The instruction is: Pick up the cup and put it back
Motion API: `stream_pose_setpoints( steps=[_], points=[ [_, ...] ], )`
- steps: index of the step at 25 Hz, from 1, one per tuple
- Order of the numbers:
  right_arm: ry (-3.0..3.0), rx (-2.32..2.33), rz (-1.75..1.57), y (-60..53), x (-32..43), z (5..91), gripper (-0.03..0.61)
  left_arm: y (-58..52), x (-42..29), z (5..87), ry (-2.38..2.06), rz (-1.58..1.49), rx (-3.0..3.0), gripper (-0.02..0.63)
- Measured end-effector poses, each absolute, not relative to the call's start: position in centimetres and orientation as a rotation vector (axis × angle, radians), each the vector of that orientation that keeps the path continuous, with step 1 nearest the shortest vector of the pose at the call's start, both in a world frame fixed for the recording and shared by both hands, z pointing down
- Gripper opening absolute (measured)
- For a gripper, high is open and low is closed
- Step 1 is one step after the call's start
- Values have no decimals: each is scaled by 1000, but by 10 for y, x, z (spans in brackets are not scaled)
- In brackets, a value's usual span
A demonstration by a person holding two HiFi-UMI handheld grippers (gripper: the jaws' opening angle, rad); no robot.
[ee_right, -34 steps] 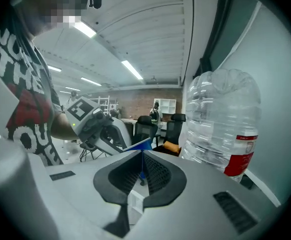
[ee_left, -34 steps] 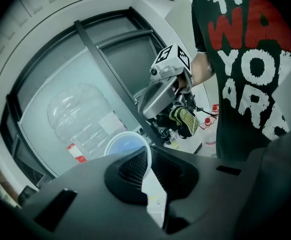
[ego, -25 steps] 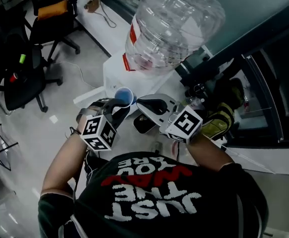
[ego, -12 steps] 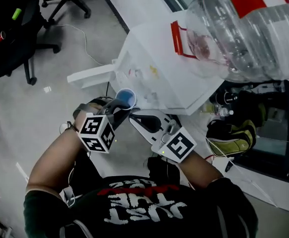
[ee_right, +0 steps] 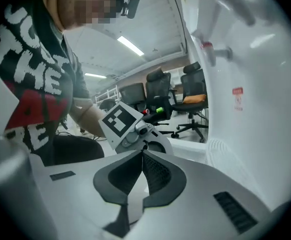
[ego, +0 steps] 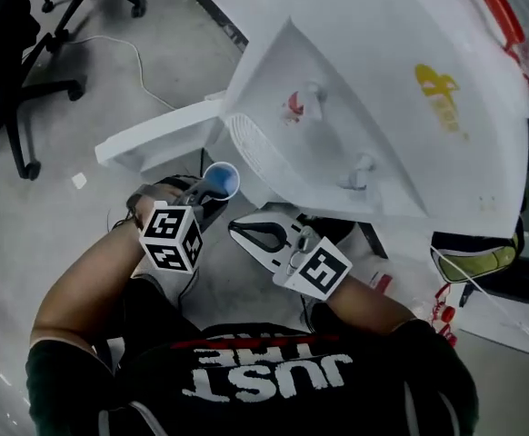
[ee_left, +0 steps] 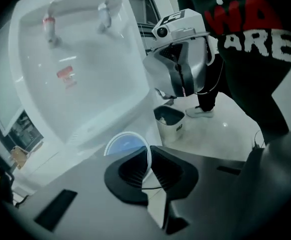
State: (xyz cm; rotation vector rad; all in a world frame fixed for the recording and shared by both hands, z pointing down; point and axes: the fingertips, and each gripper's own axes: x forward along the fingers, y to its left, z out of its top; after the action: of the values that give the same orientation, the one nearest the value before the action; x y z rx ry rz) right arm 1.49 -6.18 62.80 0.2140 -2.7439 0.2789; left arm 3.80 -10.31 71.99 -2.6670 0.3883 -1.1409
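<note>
Left gripper [ego: 208, 192] pinches the cup [ego: 221, 179] rim with closed fingers; right gripper [ego: 237, 232] fingers meet, empty.

The cup [ee_left: 124, 144] shows only its blue rim (its body sits behind the left tool [ee_left: 148, 149]); the dispenser [ego: 383, 89] is cut off on its far side.

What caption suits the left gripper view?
Left gripper pinches the blue cup by its rim, beside a white water dispenser.

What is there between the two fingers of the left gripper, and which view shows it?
The thin wall of the small round blue cup, pinched by the left gripper's fingers. The left gripper view shows this.
</note>
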Motion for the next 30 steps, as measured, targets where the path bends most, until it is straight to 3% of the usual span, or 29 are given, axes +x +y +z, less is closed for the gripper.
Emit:
stream_pose_setpoints(
  steps=[8,16,30],
  points=[
    [-2661,444,266,-93,16,731,35,-133,56,844,198,-1146,-2640,28],
    [-2583,536,333,-81,22,758,35,-175,98,942,279,-1244,-2585,28],
    [-2517,641,378,-68,83,764,35,-230,121,999,445,-1380,-2490,28]
  ],
)
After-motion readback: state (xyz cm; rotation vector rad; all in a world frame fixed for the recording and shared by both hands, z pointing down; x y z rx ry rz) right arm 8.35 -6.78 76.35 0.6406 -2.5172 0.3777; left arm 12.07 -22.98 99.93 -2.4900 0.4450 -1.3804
